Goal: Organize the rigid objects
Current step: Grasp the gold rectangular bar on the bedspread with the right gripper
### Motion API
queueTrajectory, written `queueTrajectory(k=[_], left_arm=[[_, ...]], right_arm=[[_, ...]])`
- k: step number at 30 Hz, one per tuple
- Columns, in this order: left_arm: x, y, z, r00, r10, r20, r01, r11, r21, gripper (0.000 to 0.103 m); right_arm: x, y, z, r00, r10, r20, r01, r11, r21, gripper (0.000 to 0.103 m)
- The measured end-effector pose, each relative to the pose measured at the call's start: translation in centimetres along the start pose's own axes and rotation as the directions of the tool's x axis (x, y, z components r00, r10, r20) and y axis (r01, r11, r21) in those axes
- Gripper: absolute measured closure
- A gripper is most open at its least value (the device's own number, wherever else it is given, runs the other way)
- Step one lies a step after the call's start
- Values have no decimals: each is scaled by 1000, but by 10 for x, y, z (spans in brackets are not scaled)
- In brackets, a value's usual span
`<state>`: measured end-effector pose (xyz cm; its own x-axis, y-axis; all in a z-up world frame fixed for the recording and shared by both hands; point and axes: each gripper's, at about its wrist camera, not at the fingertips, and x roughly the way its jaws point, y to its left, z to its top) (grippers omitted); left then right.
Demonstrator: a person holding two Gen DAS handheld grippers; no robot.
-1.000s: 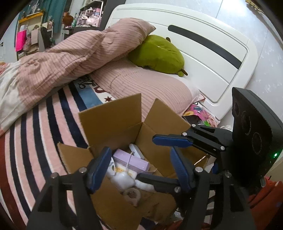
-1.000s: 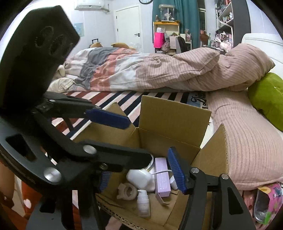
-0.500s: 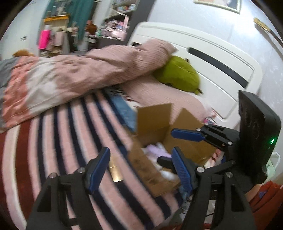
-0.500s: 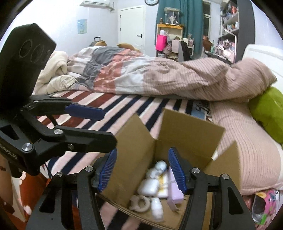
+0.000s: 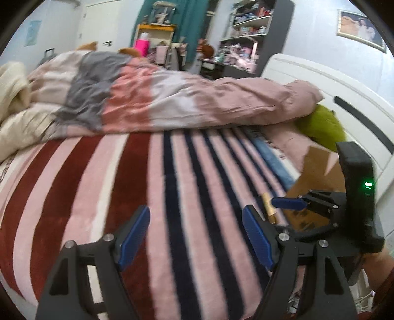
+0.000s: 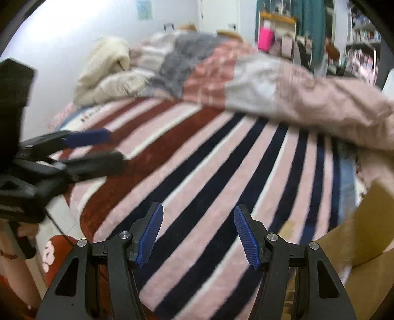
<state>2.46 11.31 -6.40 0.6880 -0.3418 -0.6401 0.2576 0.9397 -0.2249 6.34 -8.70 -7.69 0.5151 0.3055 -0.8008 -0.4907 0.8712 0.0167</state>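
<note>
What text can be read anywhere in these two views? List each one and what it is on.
None can be read.
Dark lettering on the bedspread near its far edge: too blurred to read.
Printing on the bedspread's left edge in the left wrist view: cut off and blurred.
Poster on the wall: too small to read.
Framed picture: no legible text.
Cardboard box: no readable marks.

Striped blanket [image 5: 187,172]: plush cloth. Box [image 6: 369,221]: matt brown cardboard. Tongs [image 6: 198,233]: matt black plastic, ribbed blue pads [image 6: 150,236].
</note>
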Motion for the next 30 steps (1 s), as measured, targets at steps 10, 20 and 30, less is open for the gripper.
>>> queueTrajectory(k=[10, 20, 30], left_arm=[[20, 27, -36, 999, -23, -36, 21, 998, -51, 28], [23, 20, -34, 998, -44, -33, 42, 998, -48, 28], [19, 4, -26, 998, -44, -39, 43, 999, -31, 28]], right_arm=[[72, -49, -33, 903, -408, -132, 425, 892, 153, 46], [92, -78, -37, 876, -458, -148, 481, 853, 204, 73], [73, -39, -46, 986, -136, -95, 144, 986, 86, 89]])
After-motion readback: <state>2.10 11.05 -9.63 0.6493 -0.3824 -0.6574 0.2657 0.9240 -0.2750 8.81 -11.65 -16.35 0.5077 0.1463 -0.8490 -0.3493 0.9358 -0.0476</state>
